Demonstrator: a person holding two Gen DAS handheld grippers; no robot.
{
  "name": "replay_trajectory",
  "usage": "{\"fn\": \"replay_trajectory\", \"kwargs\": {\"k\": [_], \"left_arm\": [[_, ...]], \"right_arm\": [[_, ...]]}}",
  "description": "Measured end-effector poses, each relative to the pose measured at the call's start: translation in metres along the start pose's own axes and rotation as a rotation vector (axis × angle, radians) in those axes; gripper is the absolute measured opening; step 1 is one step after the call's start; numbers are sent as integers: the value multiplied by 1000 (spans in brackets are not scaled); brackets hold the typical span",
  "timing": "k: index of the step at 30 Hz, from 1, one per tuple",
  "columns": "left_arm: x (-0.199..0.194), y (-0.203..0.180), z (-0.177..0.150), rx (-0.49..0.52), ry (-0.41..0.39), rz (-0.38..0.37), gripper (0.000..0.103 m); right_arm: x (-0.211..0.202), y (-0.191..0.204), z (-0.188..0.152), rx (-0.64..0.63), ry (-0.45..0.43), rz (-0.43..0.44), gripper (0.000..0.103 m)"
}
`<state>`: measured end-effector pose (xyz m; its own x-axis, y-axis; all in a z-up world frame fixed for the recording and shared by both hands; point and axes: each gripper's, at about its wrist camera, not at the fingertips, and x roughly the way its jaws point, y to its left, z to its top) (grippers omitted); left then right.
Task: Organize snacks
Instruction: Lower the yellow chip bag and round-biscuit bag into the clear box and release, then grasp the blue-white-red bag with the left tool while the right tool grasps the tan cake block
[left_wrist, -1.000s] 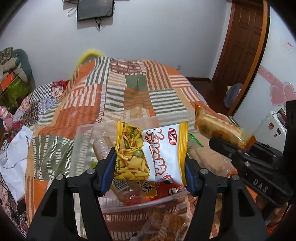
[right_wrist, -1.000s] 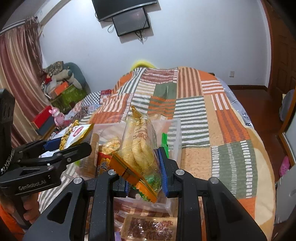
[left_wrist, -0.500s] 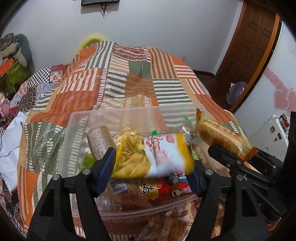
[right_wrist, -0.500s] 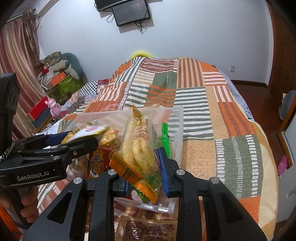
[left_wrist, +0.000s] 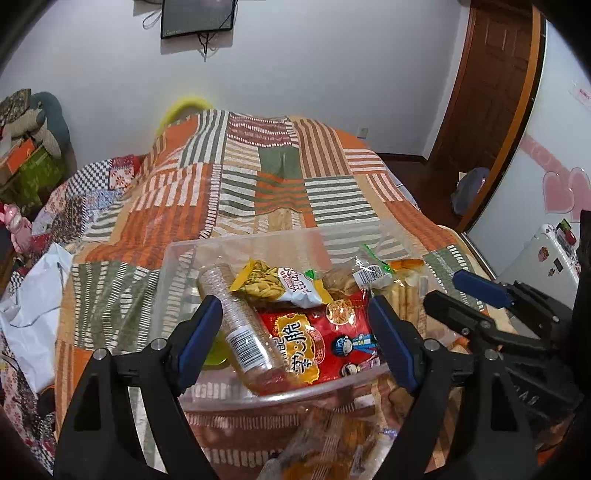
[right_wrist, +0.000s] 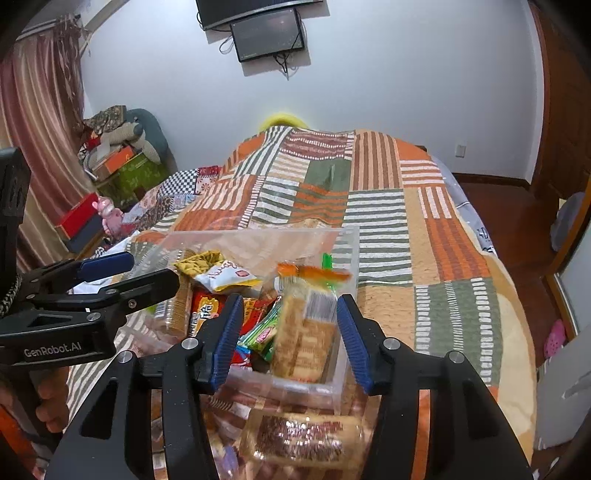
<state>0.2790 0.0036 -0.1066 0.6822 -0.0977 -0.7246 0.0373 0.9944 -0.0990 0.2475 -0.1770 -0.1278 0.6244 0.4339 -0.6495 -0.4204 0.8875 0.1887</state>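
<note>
Both packets, gripped a second ago, now lie in the clear bin (left_wrist: 177, 258): left gripper (left_wrist: 295, 343) and right gripper (right_wrist: 288, 339) jaws opening empty, "GenRobot.AI" legible.

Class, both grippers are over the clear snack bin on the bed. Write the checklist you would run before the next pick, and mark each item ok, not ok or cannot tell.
1. Left gripper free of any packet: ok, jaws opening.
2. Right gripper free: ok, jaws opening around the blurred biscuit pack, pads off it.
3. Yellow-and-white packet inside the clear bin: ok.
4. Biscuit pack settled: cannot tell.
5. Snacks left outside the bin: not ok, brown bar pack lies in front.
</note>
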Motion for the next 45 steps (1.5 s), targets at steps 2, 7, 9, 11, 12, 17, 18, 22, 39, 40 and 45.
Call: {"fn": "replay_trajectory", "kwargs": {"k": [2,7,9,11,12,17,18,22,39,40,45], "left_arm": [[-7,0,-2,8,-7,5,81],[-28,0,-13,21,-26,14,83],[-37,0,-18,28,-32,21,83],[-46,1,-24,34,-33,25,83],[-49,1,-27,35,-31,24,83],[-61,6,-45,32,-16,31,88],[-63,6,-49,30,-13,32,88],[-68,8,-67,29,11,25,89],[-74,-12,-128,35,45,-15,94],[-73,-13,-130,40,47,-14,94],[-61,-8,-137,22,83,-3,94]], "right_arm": [[-7,1,-1,-7,-7,2,49],[-24,5,-5,-20,-22,4,56],[-31,7,-8,-27,-33,-1,63],[-37,9,-12,-38,-40,-9,64],[-38,9,-13,-43,-39,-10,64],[-48,13,-23,-54,-29,-7,71],[-50,13,-27,-56,-31,-10,73],[-54,14,-38,-61,-27,-29,77],[-56,12,-86,-52,76,-31,82],[-55,12,-87,-50,77,-34,84],[-49,9,-90,-29,90,-33,84]]}}
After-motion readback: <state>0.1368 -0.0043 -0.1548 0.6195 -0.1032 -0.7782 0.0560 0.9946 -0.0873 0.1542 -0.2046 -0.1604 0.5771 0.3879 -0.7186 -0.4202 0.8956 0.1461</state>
